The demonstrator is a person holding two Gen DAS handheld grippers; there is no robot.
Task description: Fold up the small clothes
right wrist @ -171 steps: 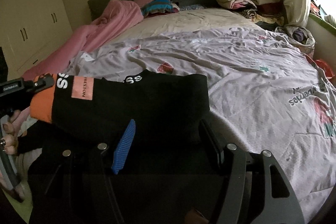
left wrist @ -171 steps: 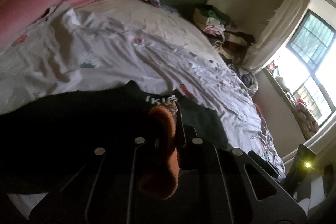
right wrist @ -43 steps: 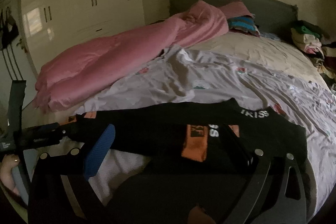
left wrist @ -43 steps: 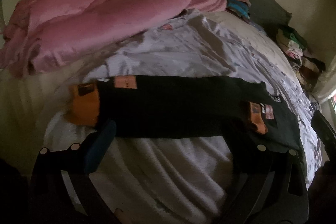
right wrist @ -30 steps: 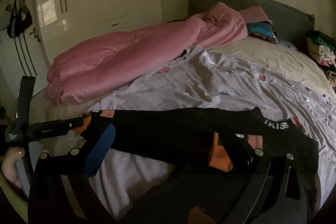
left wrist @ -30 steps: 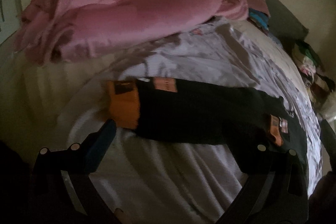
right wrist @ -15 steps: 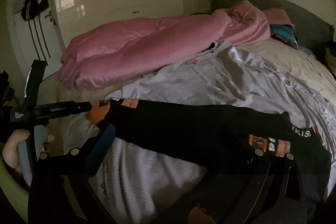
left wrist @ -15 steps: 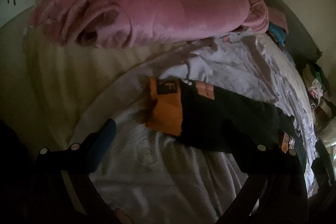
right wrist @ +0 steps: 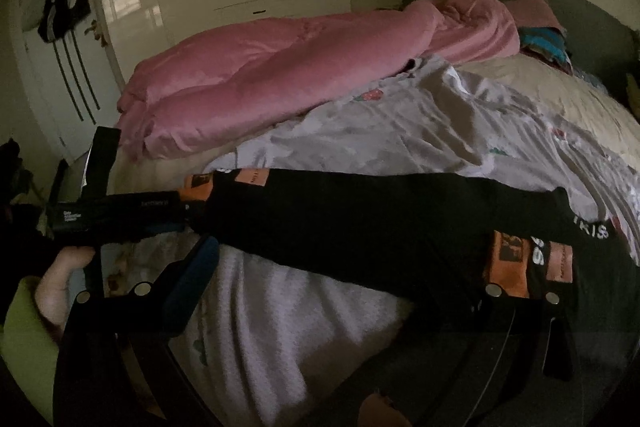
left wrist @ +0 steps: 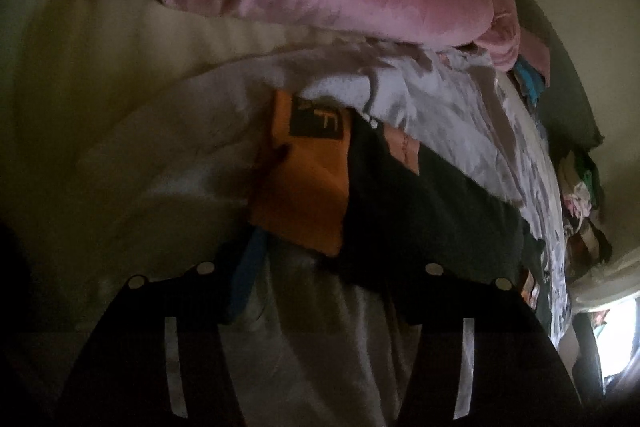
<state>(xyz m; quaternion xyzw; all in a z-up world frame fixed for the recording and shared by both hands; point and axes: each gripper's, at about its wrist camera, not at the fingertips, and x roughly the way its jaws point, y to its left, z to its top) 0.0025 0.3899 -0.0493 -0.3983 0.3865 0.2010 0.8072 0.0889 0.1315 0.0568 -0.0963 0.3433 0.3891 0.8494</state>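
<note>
At the bed's left edge, the left gripper (right wrist: 188, 223) reaches the black garment's (right wrist: 360, 227) orange cuff (left wrist: 304, 183), fingers spread either side, likely to seize it. Stretched across the grey sheet (right wrist: 400, 131), the garment ends rightward between the right gripper's (right wrist: 348, 279) parted fingers, nothing pinched.

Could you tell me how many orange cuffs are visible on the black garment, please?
2: one cuff at the sleeve end by the left tongs, another folded across the body near the right tongs. Others may be hidden.
</note>
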